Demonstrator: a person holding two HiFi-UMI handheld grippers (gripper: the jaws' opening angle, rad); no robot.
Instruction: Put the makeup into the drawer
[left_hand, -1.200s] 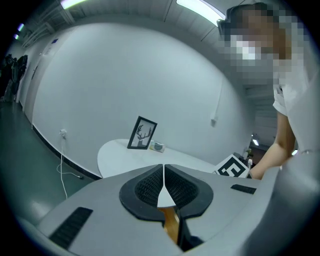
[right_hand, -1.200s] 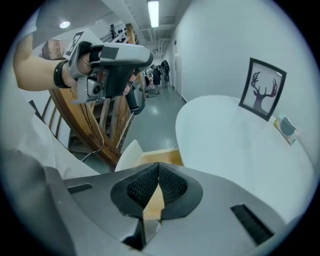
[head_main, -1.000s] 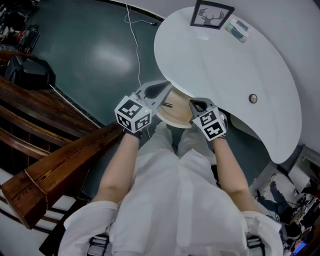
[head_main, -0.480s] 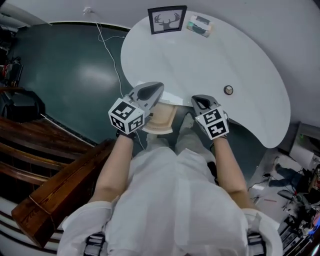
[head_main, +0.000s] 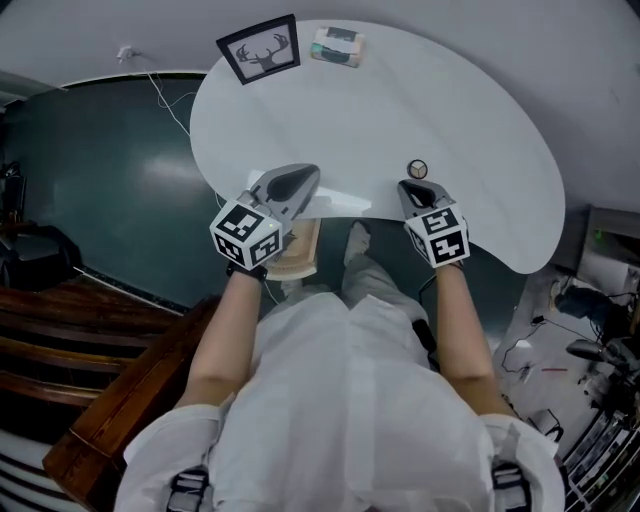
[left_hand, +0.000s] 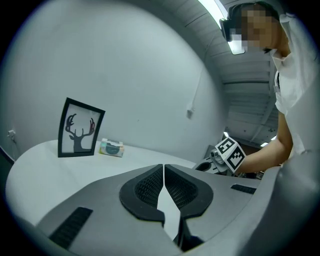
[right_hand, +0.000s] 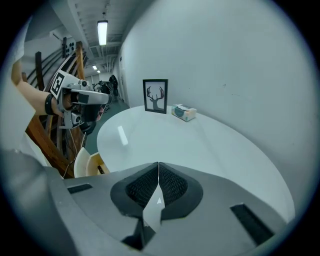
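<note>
Both tongs shut and empty at the near edge of the white table (head_main: 470, 130).

My left tongs (head_main: 310, 172) have their ribbed black pads pressed tip to tip with nothing between them, and hang over the table's near rim. My right tongs (head_main: 409, 186) are closed the same way, also empty, over that rim. The makeup, a small round pot (head_main: 417, 169) with a dark ring, sits on the tabletop just beyond the right tongs; I cannot tell if they touch. The pale wooden drawer (head_main: 298, 255) stands pulled out under the table's near edge, below the left tongs. The tabletop is smooth, matte and kidney-shaped. At the table's far edge stand a black-framed deer print (head_main: 259, 50) and a small teal-and-white packet (head_main: 337, 46).
</note>
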